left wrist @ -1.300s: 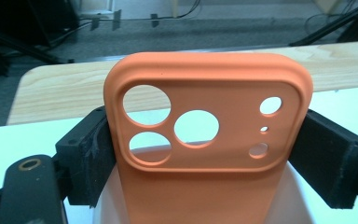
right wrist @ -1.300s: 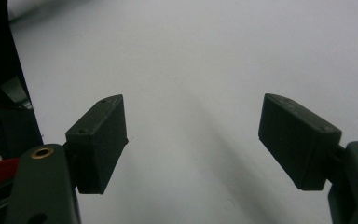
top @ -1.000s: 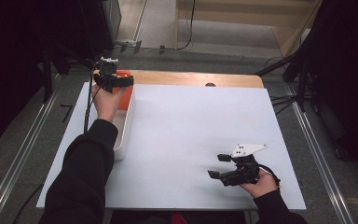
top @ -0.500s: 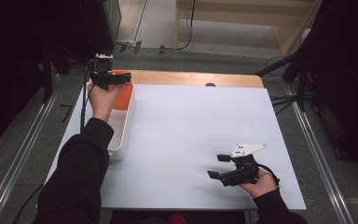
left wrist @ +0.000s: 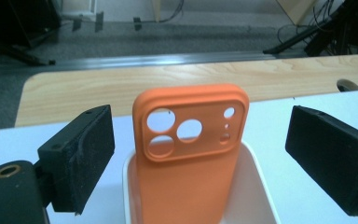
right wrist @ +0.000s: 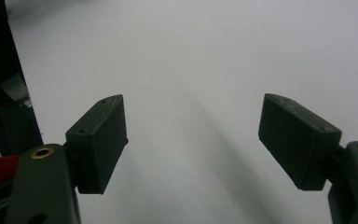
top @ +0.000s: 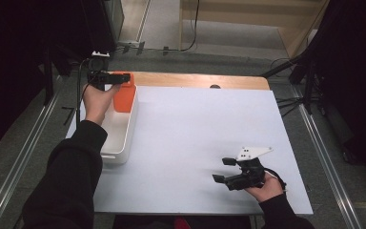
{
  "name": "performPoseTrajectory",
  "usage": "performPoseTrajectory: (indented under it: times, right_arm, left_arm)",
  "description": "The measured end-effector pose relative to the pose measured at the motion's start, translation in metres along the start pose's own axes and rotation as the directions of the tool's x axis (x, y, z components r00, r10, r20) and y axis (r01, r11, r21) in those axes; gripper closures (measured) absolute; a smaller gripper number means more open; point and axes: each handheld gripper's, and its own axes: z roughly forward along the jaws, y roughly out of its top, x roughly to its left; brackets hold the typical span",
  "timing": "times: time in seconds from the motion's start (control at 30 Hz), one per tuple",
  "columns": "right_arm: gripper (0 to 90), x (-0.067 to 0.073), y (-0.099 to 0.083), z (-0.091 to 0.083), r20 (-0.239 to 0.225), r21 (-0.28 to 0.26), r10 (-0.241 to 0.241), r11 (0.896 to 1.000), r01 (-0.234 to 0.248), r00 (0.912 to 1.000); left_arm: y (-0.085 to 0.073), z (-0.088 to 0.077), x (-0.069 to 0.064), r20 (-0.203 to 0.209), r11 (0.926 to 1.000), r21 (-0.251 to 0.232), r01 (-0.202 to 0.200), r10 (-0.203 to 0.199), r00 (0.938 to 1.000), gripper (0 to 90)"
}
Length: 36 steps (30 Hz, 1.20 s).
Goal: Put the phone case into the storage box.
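Observation:
An orange phone case point(top: 123, 98) stands upright at the far end of a white bin point(top: 116, 153), leaning on the end wall. My left gripper point(top: 125, 78) hovers just above the case's top edge, at the table's far left corner. In the left gripper view the case point(left wrist: 191, 154), camera cutouts uppermost, sits between and beyond the two pads; the left gripper point(left wrist: 200, 126) is open and neither pad touches the case. My right gripper point(top: 221, 170) rests near the front right, open, with nothing between its jaws. The right gripper point(right wrist: 193, 116) faces bare white surface.
A white mat point(top: 195, 124) covers most of the wooden table point(top: 195, 80), whose bare strip runs along the far edge. The bin's rim point(left wrist: 263, 186) lies along the mat's left side. Metal rails, cables and dark stands flank the table.
My left hand has lifted and drawn slightly left, away from the orange case, so more of the case shows in the bin. The right hand has stayed still.

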Motion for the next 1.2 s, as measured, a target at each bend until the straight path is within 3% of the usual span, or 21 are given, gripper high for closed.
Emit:
performPoseTrajectory:
  times: [0.23, 0.37, 0.53, 0.77, 0.83, 0.9, 1.2]
  right_arm:
    - [22.3, 0.000, 0.001, 0.002, -0.002, 0.005, -0.003, 1.000, 0.003, 1.0000]
    - [22.3, 0.000, 0.000, 0.002, -0.001, 0.005, -0.007, 1.000, 0.007, 1.0000]
    - [22.3, 0.000, 0.001, 0.002, -0.003, 0.005, -0.006, 1.000, 0.006, 1.0000]
    - [22.3, 0.000, 0.001, 0.002, -0.013, -0.003, 0.005, 1.000, -0.005, 0.9999]
    - [22.3, -0.001, 0.001, 0.001, -0.017, -0.011, 0.010, 1.000, -0.010, 0.9998]
    - [22.3, -0.001, 0.001, 0.001, -0.016, -0.010, 0.009, 1.000, -0.009, 0.9998]
    - [22.3, -0.001, 0.000, 0.001, -0.015, -0.010, 0.007, 1.000, -0.007, 0.9999]
  left_arm:
    - [0.002, -0.011, 0.000, 0.044, 0.9997, 0.021, -0.011, 0.010, 0.9990, 8.2]
    - [0.003, -0.017, 0.002, 0.096, 0.9997, 0.025, -0.008, 0.006, 0.9954, 8.2]
    - [0.002, -0.022, 0.002, 0.149, 0.9985, 0.042, -0.036, 0.029, 0.9884, 8.2]
    - [0.001, -0.024, -0.005, 0.227, 0.9945, 0.055, -0.089, 0.074, 0.9710, 8.2]
    - [0.000, -0.023, -0.008, 0.256, 0.9929, 0.059, -0.103, 0.085, 0.9628, 8.2]
    - [-0.001, -0.024, -0.012, 0.271, 0.9906, 0.060, -0.123, 0.103, 0.9571, 12.0]
    - [-0.005, -0.025, -0.031, 0.331, 0.9815, 0.060, -0.182, 0.152, 0.9314, 12.1]
